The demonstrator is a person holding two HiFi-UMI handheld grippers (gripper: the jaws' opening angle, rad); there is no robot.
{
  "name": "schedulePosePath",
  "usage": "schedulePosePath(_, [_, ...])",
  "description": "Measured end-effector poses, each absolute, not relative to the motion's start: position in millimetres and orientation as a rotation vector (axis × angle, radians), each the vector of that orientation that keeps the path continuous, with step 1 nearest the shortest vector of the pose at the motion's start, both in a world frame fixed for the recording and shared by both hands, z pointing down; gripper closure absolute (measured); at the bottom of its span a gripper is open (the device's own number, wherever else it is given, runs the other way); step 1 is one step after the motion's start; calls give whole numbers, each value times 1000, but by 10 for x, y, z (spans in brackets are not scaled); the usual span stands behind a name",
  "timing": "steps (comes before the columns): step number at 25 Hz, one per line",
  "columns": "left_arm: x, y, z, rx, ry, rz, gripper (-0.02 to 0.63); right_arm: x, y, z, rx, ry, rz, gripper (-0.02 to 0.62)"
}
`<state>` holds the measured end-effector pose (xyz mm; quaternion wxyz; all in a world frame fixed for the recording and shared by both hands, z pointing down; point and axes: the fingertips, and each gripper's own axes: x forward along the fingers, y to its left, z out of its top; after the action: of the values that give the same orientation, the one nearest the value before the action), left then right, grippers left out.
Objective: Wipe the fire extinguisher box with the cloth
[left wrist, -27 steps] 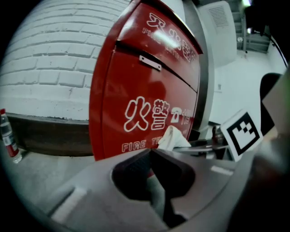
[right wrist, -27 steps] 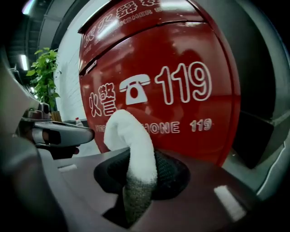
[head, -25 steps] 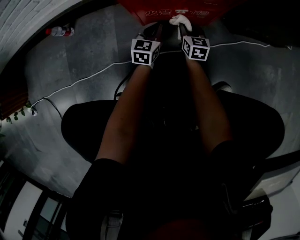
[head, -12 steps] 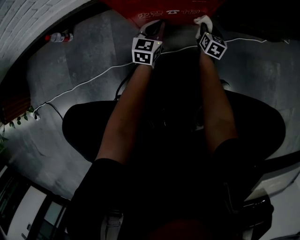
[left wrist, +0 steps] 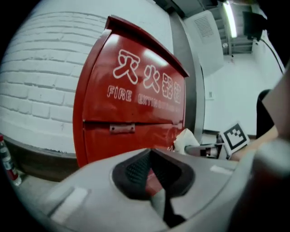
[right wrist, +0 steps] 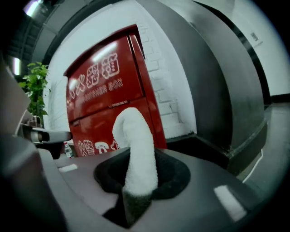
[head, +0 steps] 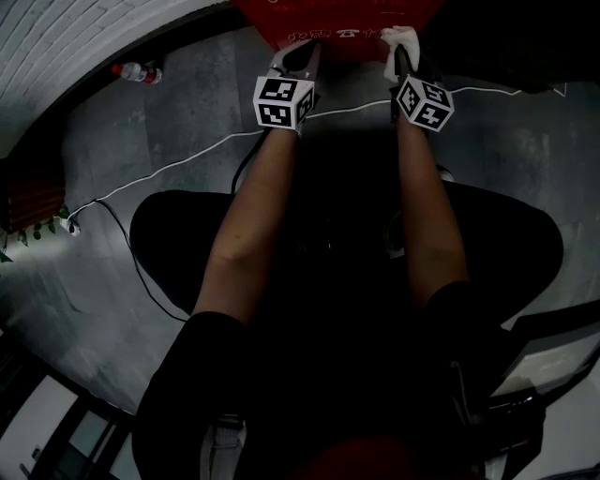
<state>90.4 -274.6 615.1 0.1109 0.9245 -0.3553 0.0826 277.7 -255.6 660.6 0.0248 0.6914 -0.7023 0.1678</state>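
Note:
The red fire extinguisher box [left wrist: 131,95] with white lettering stands against a white brick wall, straight ahead of both grippers; its lower part shows at the top edge of the head view [head: 337,17]. My right gripper [right wrist: 138,181] is shut on a white cloth [right wrist: 135,145], which sticks up out of the jaws in front of the box's right side. In the head view the cloth [head: 397,39] lies close to the box's lower right part. My left gripper [left wrist: 156,174] is shut with nothing in it, level with the box's lower door; it sits left of the right gripper [head: 401,54].
A plastic bottle [head: 136,70] lies on the grey floor by the wall to the left. A white cable [head: 187,159] runs across the floor behind the grippers. A green plant [right wrist: 34,86] stands left of the box. A grey metal column [right wrist: 217,81] rises right of the box.
Both grippers have risen in front of the box. The right gripper has carried the cloth to the right, away from the left gripper, toward the box's right side.

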Motion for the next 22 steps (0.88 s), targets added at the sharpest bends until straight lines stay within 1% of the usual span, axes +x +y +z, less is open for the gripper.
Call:
schedulePosePath(7, [633, -2662, 5188, 2751, -1067, 24, 603, 2023, -2405, 5245, 1902, -2639, 217, 495])
schedulePosePath(13, [316, -2331, 4405, 2814, -1071, -78, 603, 1468, -2158, 4228, 1679, -2841, 22, 495])
schedulePosePath(18, [179, -1998, 3855, 2894, -1007, -203, 603, 1145, -1897, 3785, 1493, -2900, -101, 495])
schedulePosePath(22, [217, -1903, 3734, 2932, -978, -208, 603, 1084, -1767, 3717, 1384, -2954, -82, 495])
